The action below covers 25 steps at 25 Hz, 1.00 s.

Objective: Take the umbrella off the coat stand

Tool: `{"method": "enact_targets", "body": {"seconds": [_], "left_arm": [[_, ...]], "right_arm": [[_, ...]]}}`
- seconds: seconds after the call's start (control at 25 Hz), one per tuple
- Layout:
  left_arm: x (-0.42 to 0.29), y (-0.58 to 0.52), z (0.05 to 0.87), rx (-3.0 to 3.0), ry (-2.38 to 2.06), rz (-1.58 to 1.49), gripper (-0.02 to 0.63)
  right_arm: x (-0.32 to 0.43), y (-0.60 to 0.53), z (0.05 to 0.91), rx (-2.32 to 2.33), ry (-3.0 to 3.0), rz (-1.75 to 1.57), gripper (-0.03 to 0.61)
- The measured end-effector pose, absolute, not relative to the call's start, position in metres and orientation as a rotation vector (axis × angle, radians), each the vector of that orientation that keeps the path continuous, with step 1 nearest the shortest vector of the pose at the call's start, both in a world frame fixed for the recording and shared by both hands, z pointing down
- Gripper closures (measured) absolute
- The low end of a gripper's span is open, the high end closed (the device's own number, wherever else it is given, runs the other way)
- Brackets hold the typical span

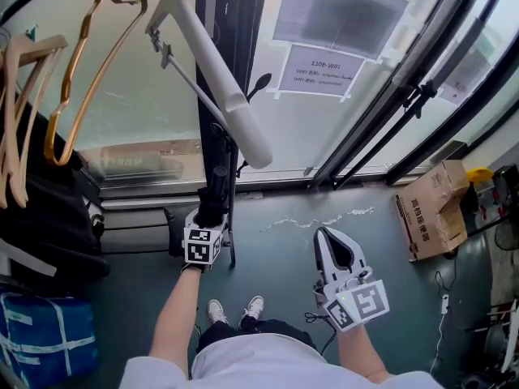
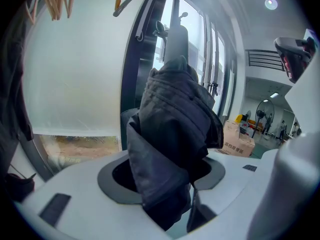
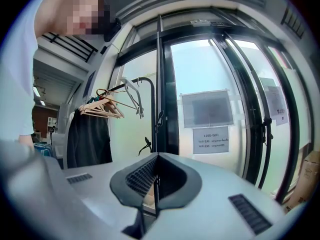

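Clearly, umbrella [image 2: 172, 129] (folded) sits between left tongs [image 2: 167, 176].

Head view downward; gripper views toward window [image 3: 210, 79]

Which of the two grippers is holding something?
The left gripper: its jaws clamp the dark folded umbrella. The right gripper has its jaws together with nothing between them.

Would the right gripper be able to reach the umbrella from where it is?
Probably yes. In the head view, nothing stands between the right gripper and the umbrella, which the left gripper holds clamped beside it. But the right gripper's jaws are shut, so they would need to open first.
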<state>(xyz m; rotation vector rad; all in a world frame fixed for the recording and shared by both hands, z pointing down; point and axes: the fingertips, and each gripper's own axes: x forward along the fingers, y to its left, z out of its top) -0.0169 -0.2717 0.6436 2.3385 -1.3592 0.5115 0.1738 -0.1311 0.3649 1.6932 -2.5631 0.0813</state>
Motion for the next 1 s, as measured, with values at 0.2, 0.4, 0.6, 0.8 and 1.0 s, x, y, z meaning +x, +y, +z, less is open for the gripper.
{"method": "enact_targets", "body": {"seconds": [0.2, 0.4, 0.6, 0.8, 1.0], "left_arm": [[-0.019, -0.272, 0.636, 2.350, -1.359, 0.499, 0.354], [-0.022, -0.274, 0.628, 2.358, -1.365, 0.475, 0.354], [-0.028, -0.279, 0.616, 2.356, -1.382, 0.440, 0.354], [-0.032, -0.281, 0.602, 2.368, -1.388, 0.409, 0.354], [-0.033, -0.287, 0.586, 2.393, -1.395, 0.375, 0.354]], "right_arm": [[0.165, -0.133, 0.361, 1.673, -2.580, 0.067, 0.560], [0.162, -0.135, 0.360, 1.669, -2.591, 0.063, 0.560], [0.162, -0.135, 0.360, 1.676, -2.594, 0.069, 0.560], [0.161, -0.133, 0.359, 1.680, -2.599, 0.069, 0.560], [0.159, -0.132, 0.358, 1.679, -2.605, 0.072, 0.560]]}}
